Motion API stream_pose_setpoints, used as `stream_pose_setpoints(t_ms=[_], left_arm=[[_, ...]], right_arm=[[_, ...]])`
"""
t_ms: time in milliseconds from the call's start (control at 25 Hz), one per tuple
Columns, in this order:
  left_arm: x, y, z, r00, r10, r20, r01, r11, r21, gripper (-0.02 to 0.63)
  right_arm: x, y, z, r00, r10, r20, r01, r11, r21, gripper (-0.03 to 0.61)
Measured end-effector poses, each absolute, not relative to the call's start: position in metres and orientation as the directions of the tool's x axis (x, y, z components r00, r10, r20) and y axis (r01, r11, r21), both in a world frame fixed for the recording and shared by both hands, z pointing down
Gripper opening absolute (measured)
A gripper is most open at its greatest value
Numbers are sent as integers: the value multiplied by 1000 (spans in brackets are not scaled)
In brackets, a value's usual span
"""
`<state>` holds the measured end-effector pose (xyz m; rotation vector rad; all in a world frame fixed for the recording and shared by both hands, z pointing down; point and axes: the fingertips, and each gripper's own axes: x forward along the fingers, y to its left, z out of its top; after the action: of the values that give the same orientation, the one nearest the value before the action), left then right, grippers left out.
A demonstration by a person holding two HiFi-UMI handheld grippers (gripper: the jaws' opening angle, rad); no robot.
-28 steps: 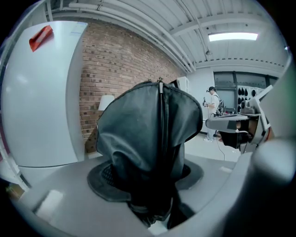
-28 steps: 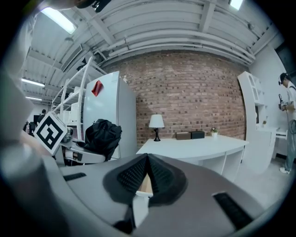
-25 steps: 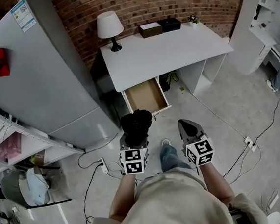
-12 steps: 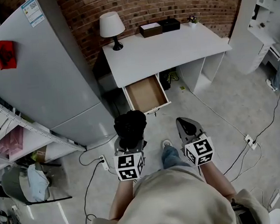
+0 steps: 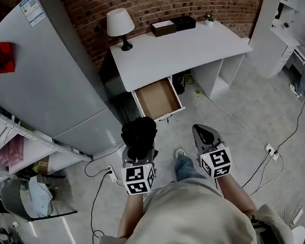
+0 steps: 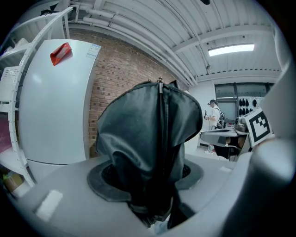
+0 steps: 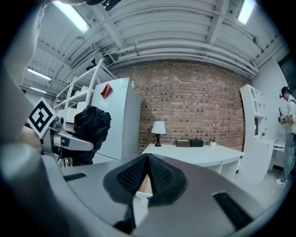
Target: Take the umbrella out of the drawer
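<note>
My left gripper [image 5: 139,147] is shut on a folded black umbrella [image 5: 139,136], held out in front of me above the floor. In the left gripper view the umbrella [image 6: 150,139] fills the middle, clamped between the jaws, its tip up. The drawer [image 5: 158,98] of the white desk [image 5: 180,51] stands pulled out, its wooden bottom bare. My right gripper [image 5: 206,136] is shut with nothing in it, level with the left one. From the right gripper view, the umbrella [image 7: 91,127] shows at the left and the desk [image 7: 194,155] straight ahead.
A big grey fridge [image 5: 42,86] stands left of the desk. On the desk are a white lamp [image 5: 120,25] and two boxes [image 5: 174,25]. Cables and a power strip [image 5: 272,153] lie on the floor at the right. White shelving [image 5: 287,20] stands far right.
Both grippers have drawn back from the drawer toward me, the left one carrying the umbrella a little to the left. The drawer stays pulled out.
</note>
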<state>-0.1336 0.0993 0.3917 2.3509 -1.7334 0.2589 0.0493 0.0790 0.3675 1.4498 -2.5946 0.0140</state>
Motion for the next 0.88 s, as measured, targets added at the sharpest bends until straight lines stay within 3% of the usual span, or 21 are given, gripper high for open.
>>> stream_pose_setpoints(t_ms=[880], left_arm=[[-129,82,398,305,-911,277,-952,-292,88,241]], right_arm=[[53,66,370,-500,-851,161,-855,514,64,0]])
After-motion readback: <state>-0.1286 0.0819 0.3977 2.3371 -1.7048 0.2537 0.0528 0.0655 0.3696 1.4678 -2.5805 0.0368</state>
